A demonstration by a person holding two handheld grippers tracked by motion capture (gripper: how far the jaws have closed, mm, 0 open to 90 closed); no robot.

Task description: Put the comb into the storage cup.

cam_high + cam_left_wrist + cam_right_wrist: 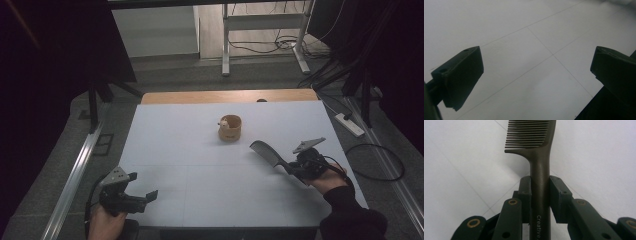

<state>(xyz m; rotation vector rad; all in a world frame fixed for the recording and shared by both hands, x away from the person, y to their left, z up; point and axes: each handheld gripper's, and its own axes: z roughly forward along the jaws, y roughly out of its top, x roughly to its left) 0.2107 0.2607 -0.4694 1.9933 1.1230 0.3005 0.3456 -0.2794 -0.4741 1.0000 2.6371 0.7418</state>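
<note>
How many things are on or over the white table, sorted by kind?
Combs: 1, the dark comb, its handle clamped in the right gripper
Small round wooden holders: 1, the wooden cup near the table's middle, something small and pale at its rim
Grippers: 2, the right one and the left gripper, jaws apart with nothing between them
Total: 4

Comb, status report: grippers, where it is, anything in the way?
Right gripper shut on comb handle, teeth end held out toward cup. Left gripper open, nothing between its jaws, above table. Nothing lies between comb and cup.
</note>
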